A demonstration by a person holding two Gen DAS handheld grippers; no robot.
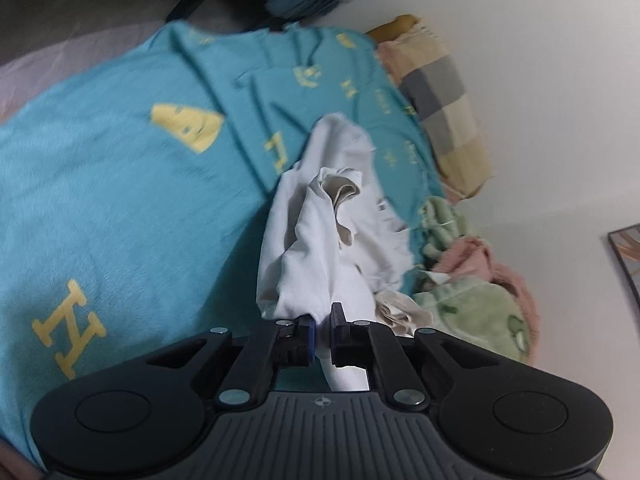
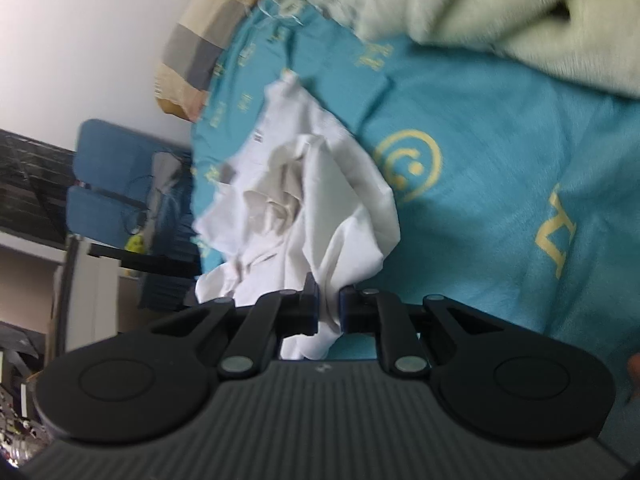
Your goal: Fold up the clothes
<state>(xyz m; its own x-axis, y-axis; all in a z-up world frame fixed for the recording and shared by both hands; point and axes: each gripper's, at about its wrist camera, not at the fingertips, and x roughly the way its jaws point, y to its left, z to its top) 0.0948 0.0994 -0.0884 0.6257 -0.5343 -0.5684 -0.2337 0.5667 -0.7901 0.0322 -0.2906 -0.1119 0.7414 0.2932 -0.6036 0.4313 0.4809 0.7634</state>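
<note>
A crumpled white garment [image 1: 320, 216] lies bunched on a teal bedspread [image 1: 120, 184] with yellow prints. My left gripper [image 1: 323, 334] is shut on one edge of the white garment, and the cloth runs forward from its jaws. In the right wrist view the same white garment [image 2: 312, 200] hangs in loose folds. My right gripper [image 2: 329, 308] is shut on another edge of it. The cloth stretches away from both grippers over the teal bedspread [image 2: 500, 140].
A checked pillow [image 1: 444, 108] lies against the white wall [image 1: 540, 80]. Green and pink plush blankets [image 1: 472, 288] are piled beside the garment. A pale green blanket [image 2: 500, 8] lies close in the right wrist view. A blue chair [image 2: 116, 184] stands beyond the bed edge.
</note>
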